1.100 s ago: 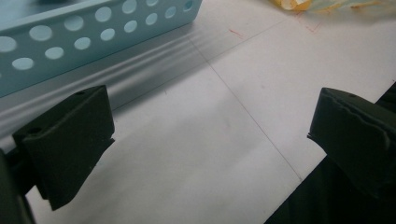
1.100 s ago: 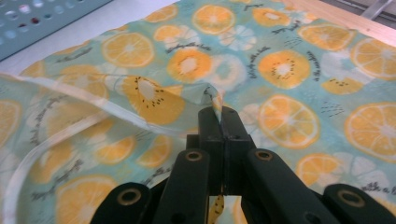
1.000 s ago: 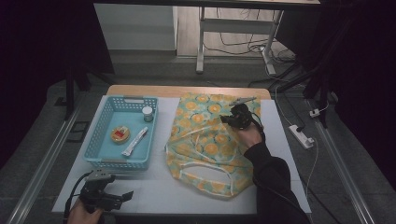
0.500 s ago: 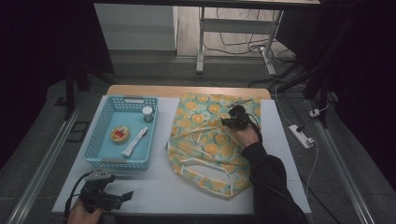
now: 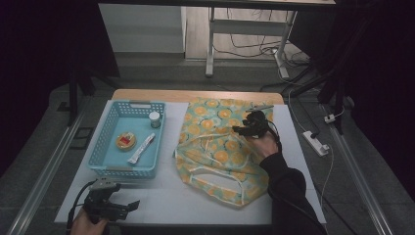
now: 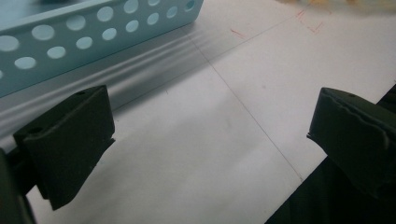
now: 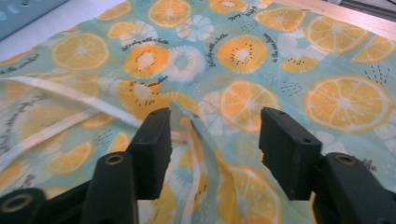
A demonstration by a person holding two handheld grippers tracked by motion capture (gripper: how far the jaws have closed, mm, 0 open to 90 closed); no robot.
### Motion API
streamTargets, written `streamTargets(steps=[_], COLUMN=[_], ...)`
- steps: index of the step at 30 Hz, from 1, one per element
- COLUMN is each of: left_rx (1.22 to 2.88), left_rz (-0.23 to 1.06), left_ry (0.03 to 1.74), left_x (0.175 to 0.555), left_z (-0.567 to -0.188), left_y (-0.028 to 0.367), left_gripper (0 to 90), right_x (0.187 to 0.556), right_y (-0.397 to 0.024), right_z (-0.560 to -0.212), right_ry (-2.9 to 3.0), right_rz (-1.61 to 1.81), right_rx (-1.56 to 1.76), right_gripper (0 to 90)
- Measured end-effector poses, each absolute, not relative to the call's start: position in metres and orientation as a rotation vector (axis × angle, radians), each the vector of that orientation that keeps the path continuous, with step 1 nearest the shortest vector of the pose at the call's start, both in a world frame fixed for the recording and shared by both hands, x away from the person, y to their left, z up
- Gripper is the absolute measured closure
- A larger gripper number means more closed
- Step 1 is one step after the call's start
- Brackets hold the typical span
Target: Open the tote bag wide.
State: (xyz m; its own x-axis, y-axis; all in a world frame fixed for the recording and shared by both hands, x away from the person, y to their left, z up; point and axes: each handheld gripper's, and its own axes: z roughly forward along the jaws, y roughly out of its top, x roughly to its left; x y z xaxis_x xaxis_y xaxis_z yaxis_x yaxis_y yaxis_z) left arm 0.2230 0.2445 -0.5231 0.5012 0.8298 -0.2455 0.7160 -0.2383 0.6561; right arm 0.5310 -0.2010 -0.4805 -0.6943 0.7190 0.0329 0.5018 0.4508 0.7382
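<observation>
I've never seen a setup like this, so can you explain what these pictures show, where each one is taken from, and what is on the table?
A person holds a two-jaw tool in each hand. The high view looks down on a white table; the other two cameras ride on the tools. The left tool rests open near the table's front edge, holding nothing. The right tool has just been opening over a fruit-print cloth bag, with a raised fold of cloth between its jaws but not pinched. A blue basket holds a small jar, a round tin and a tube.

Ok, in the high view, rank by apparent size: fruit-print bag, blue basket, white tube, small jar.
1. Fruit-print bag
2. Blue basket, somewhat smaller than the bag
3. White tube
4. Small jar, smallest

All lie at similar depth, so the ranking looks safe.
</observation>
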Motion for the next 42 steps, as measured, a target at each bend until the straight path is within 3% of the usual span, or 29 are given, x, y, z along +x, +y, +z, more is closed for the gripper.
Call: streamTargets(steps=[12, 21, 42], left_rx=[1.996, 2.002, 2.015], left_rz=[0.193, 0.194, 0.198], left_ry=[1.264, 1.261, 1.259], left_x=[0.222, 0.222, 0.222], left_z=[-0.523, -0.523, -0.523], left_y=[0.246, 0.246, 0.244], left_gripper=[0.4, 0.4, 0.4], right_x=[0.502, 0.477, 0.439], right_y=[-0.194, -0.185, -0.164], right_z=[-0.479, -0.482, -0.519], right_ry=[2.512, 2.588, 2.717], right_rz=[1.075, 1.064, 0.884], right_rx=[0.993, 0.909, 0.791], right_gripper=[13.3, 0.3, 0.0])
